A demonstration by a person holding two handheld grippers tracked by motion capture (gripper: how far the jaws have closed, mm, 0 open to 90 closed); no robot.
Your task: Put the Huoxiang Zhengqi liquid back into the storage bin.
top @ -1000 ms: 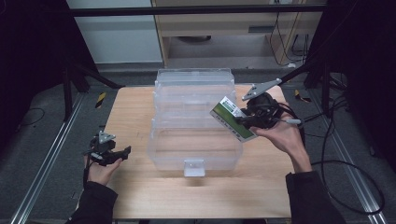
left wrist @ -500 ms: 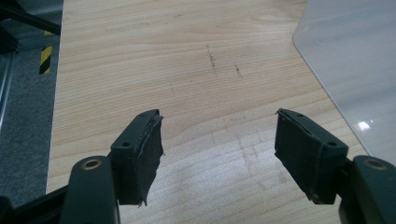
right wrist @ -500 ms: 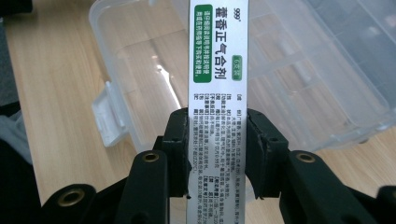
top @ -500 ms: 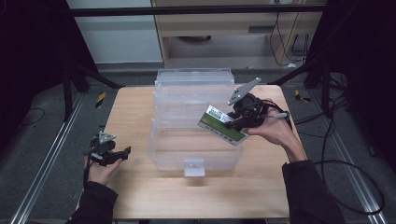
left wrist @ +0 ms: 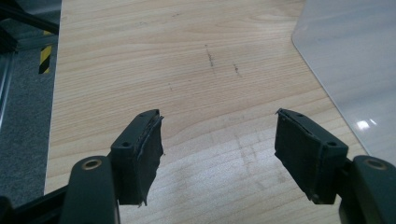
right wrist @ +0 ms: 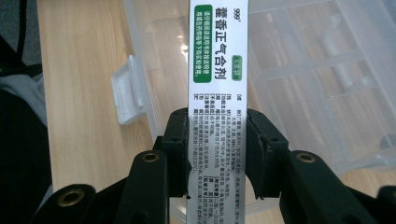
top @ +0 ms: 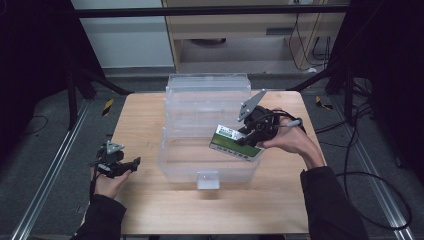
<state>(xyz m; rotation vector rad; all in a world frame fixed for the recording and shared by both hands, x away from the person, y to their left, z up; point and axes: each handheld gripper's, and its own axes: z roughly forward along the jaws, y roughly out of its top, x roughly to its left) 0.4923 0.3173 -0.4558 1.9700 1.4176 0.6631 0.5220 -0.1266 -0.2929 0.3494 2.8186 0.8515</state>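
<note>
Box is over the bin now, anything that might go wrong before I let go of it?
The right gripper pinches only one end of the long medicine box, so it may pivot or slip. In the high view the box hangs tilted above the front rim of the clear bin, so it could catch there or land askew. The left gripper is open beside the bin, not steadying it, so a bump might shift the bin.
</note>
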